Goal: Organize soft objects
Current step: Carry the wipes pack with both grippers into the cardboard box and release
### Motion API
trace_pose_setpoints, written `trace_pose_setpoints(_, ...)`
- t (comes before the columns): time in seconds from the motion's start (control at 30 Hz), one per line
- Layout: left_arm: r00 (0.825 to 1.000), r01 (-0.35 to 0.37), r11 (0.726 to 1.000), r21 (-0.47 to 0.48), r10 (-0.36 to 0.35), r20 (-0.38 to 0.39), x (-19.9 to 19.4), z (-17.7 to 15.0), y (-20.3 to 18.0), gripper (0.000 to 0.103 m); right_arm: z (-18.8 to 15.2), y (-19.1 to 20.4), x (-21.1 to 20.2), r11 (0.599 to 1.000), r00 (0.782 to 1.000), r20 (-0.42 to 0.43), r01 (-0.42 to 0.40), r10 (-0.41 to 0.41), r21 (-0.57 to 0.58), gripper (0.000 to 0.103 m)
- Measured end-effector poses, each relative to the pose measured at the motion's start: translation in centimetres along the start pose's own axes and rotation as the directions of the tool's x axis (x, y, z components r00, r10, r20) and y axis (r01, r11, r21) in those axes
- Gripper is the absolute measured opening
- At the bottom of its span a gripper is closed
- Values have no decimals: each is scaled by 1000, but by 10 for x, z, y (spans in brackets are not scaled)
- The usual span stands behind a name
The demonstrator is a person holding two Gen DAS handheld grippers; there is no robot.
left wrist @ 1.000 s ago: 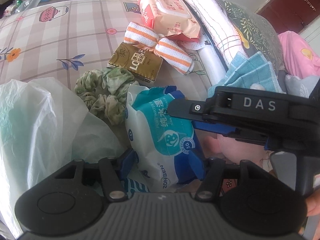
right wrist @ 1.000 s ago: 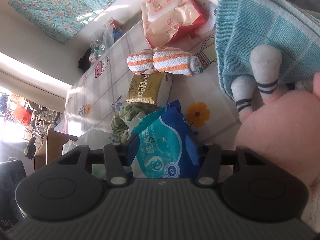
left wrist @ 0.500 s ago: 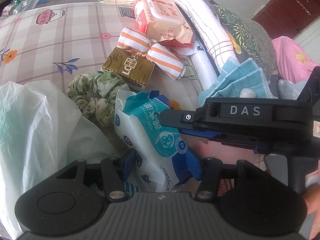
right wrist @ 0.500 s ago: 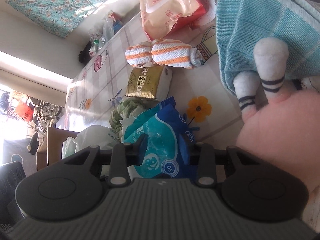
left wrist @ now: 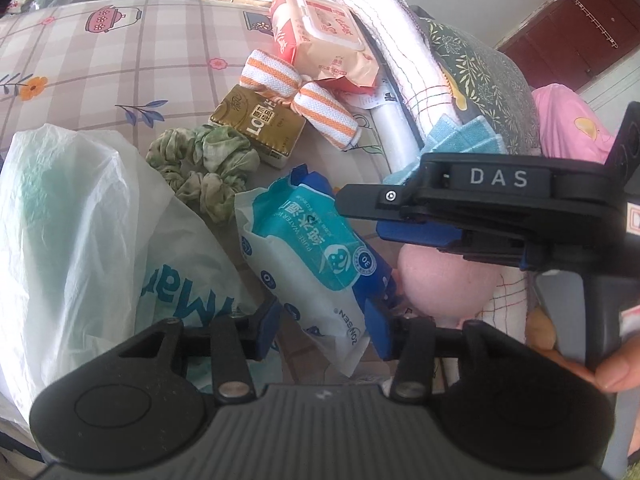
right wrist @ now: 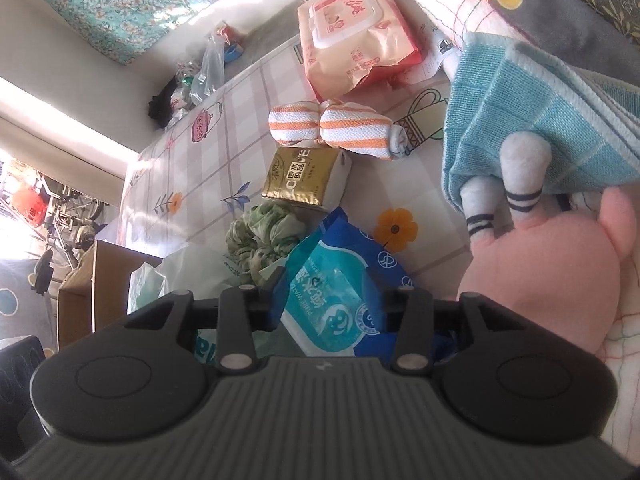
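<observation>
A blue and white wet-wipes pack (left wrist: 316,256) lies on the patterned bedsheet. My left gripper (left wrist: 326,326) is shut on its near end, blue pads on both sides. My right gripper (right wrist: 332,300) stands open around the same pack (right wrist: 340,292); its arm shows in the left wrist view (left wrist: 472,204). A white plastic bag (left wrist: 80,232) sits to the left. A green scrunchie (left wrist: 204,172), gold tissue pack (left wrist: 260,124), orange-striped rolled towel (left wrist: 300,100), pink wipes pack (left wrist: 324,40), teal cloth (right wrist: 540,120) and pink plush (right wrist: 540,272) lie around.
A rolled white blanket (left wrist: 392,48) and a dark floral pillow (left wrist: 480,72) line the right side. A cardboard box (right wrist: 88,280) stands beyond the bed edge on the left. Clutter and a clear bag (right wrist: 208,68) sit at the far end.
The right gripper's jaws have opened wider around the wipes pack. The left gripper has pulled back with the pack, which now lies lower and more tilted; the plastic bag's print shows.
</observation>
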State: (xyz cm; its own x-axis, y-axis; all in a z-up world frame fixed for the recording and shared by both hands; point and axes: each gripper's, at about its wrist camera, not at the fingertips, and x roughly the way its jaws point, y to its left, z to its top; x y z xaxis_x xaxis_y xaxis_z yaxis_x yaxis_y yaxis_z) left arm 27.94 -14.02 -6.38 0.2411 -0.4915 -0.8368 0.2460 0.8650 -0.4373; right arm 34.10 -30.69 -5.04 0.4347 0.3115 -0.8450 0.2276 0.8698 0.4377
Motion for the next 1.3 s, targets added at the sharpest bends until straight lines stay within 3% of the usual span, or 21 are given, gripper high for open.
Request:
trace_pose_setpoints(0.17,1000,21,1000,10,-21,-4,7,1,2,47,23,2,25,995,990,-120,65,-74,-79,58)
trace_pose_setpoints(0.33,1000,10,1000,16,-9,-19,18,7,0,47,39,1,55,998,971,-240,4,-19,-64,67)
trace_pose_setpoints(0.43,1000,1,1000,6,-1,-27,24,11,2,49,39,3,65,998,966,-258,-11,-7,-68,75)
trace_pose_setpoints(0.57,1000,-8,1000,9,8,-27,30,13,1,51,35,-2,66,998,972,-234,-38,25,-50,75)
trace_pose_setpoints(0.7,1000,-19,999,25,20,-10,26,10,-4,53,28,-7,54,998,980,-194,-55,47,-37,63)
trace_pose_setpoints(0.83,1000,-4,1000,23,4,16,14,5,-9,53,19,-8,30,997,988,-138,-77,75,-14,59)
trace_pose_setpoints(1.1,992,35,997,66,-43,116,-42,-9,-25,53,-1,3,-38,992,991,-21,-130,130,2,59)
trace_pose_setpoints(1.3,974,52,998,38,-59,220,-106,-26,-14,53,-27,53,-92,981,980,57,-188,191,-56,60)
